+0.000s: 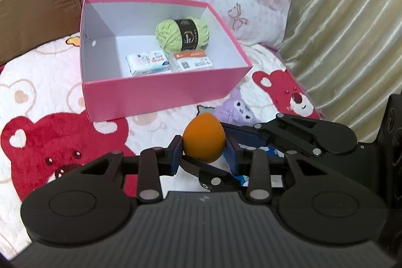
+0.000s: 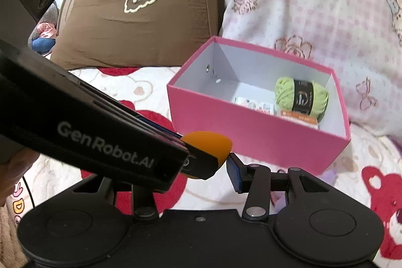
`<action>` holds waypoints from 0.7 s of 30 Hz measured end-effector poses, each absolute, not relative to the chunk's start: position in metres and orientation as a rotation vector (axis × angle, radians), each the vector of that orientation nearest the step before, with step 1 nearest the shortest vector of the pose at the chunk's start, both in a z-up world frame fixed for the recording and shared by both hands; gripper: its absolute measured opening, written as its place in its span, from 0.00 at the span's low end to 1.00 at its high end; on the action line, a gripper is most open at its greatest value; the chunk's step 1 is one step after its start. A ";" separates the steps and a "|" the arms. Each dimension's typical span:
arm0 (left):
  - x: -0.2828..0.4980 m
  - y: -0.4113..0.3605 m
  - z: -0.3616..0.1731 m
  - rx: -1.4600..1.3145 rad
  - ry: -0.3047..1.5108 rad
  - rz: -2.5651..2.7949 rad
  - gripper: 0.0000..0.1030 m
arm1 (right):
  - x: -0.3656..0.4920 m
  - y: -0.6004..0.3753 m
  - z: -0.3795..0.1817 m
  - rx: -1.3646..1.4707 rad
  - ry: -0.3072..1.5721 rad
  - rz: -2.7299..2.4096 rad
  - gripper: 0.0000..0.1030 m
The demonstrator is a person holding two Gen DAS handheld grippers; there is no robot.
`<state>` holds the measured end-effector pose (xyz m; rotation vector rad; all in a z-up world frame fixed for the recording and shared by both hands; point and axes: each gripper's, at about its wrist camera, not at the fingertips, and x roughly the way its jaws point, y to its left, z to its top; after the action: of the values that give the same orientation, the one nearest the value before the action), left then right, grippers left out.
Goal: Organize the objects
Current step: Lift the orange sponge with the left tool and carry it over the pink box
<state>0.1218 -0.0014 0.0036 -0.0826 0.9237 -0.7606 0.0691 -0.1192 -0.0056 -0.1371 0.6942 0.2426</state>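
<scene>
While the left hand-held gripper [image 1: 204, 151] clamps an orange egg-shaped sponge [image 1: 204, 141] between its blue pads, the sponge sits off the bed, just in front of the pink box [image 1: 160, 94]. Right hand-held gripper [image 2: 211, 167] crosses beside the left one, its jaws set partly apart around the same sponge; one blue pad [image 2: 233, 173] sits at the sponge's edge, contact unclear, the other pad is hidden. Pink box is open, resting on a blanket with red bears [image 1: 50, 142]. Inside: green yarn ball [image 1: 182, 34] at the back, white tissue pack [image 1: 148, 63] and an orange-labelled packet [image 1: 192, 60] side by side in front. Brown pillow [image 2: 140, 24] and pink floral pillow [image 2: 301, 6] behind the box.
</scene>
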 end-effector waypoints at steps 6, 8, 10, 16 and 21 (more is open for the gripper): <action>0.122 0.008 0.020 -0.119 0.890 -0.776 0.33 | 0.065 -0.116 0.009 -0.157 0.650 0.249 0.48; 0.123 0.012 0.026 -0.132 0.883 -0.782 0.33 | 0.064 -0.115 0.015 -0.164 0.634 0.253 0.48; 0.125 0.014 0.031 -0.143 0.878 -0.786 0.33 | 0.064 -0.115 0.019 -0.165 0.623 0.258 0.48; 0.135 0.019 0.046 -0.169 0.870 -0.783 0.33 | 0.070 -0.116 0.032 -0.170 0.601 0.277 0.48; 0.144 0.019 0.061 -0.160 0.866 -0.776 0.33 | 0.079 -0.118 0.043 -0.171 0.579 0.296 0.48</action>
<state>0.1441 0.0189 0.0611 -0.1601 0.8657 -0.7756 0.0790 -0.1182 0.0428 -0.1715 0.5787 0.2959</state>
